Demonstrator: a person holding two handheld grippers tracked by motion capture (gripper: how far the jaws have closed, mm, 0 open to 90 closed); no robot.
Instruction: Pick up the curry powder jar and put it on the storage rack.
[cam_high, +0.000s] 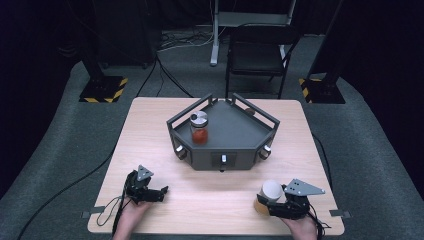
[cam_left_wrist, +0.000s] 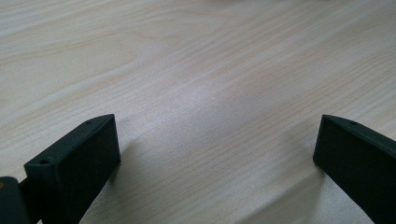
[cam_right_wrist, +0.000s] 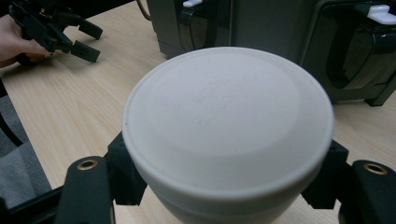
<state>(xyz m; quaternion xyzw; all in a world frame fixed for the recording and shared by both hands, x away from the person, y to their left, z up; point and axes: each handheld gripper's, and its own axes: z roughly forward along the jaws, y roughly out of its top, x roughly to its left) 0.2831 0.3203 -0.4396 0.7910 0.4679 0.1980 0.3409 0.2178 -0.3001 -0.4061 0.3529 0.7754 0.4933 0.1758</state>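
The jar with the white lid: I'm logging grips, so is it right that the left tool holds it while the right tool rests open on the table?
Sides are swapped. The right tool is shut on the jar, as the right gripper view shows; the left tool rests open on the table.

Overhead light fell evenly on the pale tabletop (cam_high: 215, 195) while the surroundings stayed dark; close gripper views were soft, with faint shadows.

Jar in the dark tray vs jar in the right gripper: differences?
The tray jar has a silver lid and red contents; the gripped jar has a cream lid and tan contents. The tray jar stands free in the tray; the other sits clamped by the right gripper. Both are upright.
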